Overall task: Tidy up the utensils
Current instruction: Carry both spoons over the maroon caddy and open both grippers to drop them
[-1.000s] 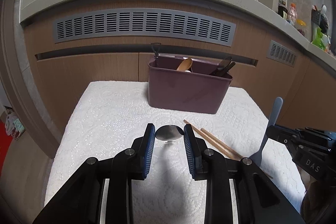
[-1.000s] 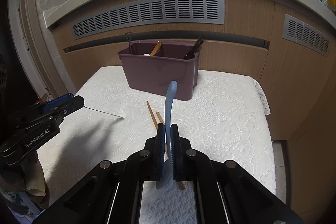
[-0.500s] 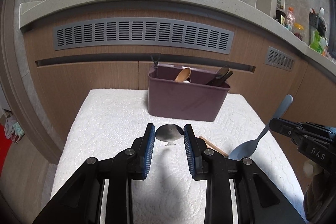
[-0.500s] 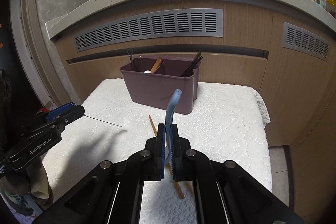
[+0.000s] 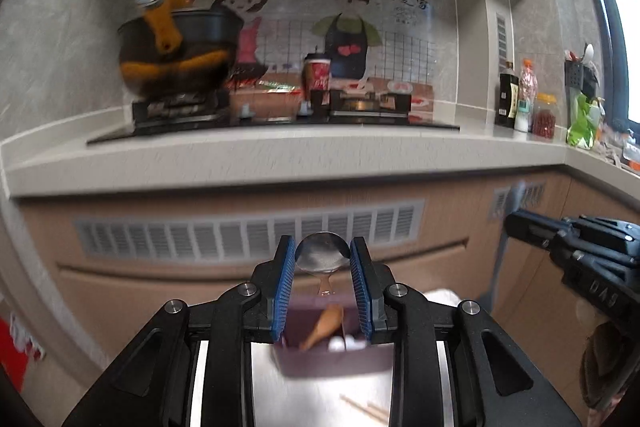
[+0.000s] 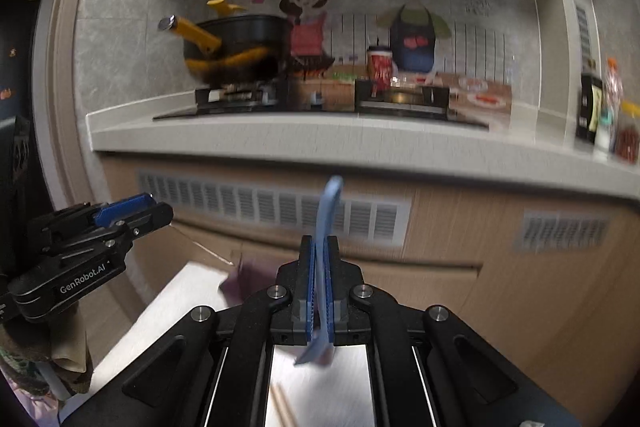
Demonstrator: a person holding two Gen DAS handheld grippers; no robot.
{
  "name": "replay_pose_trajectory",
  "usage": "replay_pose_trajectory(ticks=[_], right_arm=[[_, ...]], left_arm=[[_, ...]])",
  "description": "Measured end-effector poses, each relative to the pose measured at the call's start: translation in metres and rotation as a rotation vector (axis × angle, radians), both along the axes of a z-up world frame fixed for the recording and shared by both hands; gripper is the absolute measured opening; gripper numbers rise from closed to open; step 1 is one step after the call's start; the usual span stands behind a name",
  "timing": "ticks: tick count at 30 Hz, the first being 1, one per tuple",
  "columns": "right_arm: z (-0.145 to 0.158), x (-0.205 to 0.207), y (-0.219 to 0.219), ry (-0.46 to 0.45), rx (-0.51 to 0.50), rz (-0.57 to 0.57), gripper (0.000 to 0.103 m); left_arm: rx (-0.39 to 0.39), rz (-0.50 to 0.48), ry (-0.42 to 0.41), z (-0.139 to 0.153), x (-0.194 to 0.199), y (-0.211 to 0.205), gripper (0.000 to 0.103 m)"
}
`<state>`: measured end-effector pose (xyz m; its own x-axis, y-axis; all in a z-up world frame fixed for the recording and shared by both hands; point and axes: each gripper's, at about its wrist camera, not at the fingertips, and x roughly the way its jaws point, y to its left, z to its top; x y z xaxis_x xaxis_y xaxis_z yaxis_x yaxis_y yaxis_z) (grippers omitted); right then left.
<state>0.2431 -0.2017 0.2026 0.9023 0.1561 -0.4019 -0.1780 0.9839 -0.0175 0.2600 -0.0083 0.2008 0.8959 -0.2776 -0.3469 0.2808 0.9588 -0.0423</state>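
Observation:
My left gripper (image 5: 322,251) is shut on the bowl of a metal spoon (image 5: 322,257), whose neck hangs down between the blue pads. My right gripper (image 6: 319,243) is shut on a light blue spoon (image 6: 329,209); its handle sticks up and its bowl hangs below the pads. Both grippers are lifted well above the purple utensil box (image 5: 320,363), which holds a wooden spoon (image 5: 324,325). The box shows only as a blur (image 6: 240,283) in the right wrist view. A pair of chopsticks (image 5: 366,409) lies on the white mat (image 6: 180,291). Each gripper appears in the other's view: right gripper (image 5: 520,225), left gripper (image 6: 158,213).
Ahead is a wood cabinet front with grey vent grilles (image 5: 248,231) under a pale countertop (image 5: 280,155). On it stand a hob with a black pot (image 5: 176,55) and a red cup (image 5: 318,75). Bottles and jars (image 5: 520,99) crowd the right end.
Both grippers have risen sharply, each keeping its spoon. The box and mat have dropped to the bottom of both views, and the countertop and hob have come into sight.

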Motion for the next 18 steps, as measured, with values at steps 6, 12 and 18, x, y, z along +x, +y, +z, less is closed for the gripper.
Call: replay_pose_trajectory(ticks=[6, 12, 18], right_arm=[[-0.014, 0.051, 0.014, 0.024, -0.055, -0.007, 0.004], [-0.048, 0.082, 0.018, 0.100, -0.051, -0.013, 0.004], [-0.079, 0.063, -0.009, 0.134, -0.105, -0.002, 0.011]], left_arm=[[0.003, -0.009, 0.039, -0.016, 0.050, -0.007, 0.029], [-0.035, 0.003, 0.154, -0.063, 0.086, 0.001, 0.029], [-0.092, 0.006, 0.151, -0.072, 0.069, 0.023, 0.029]])
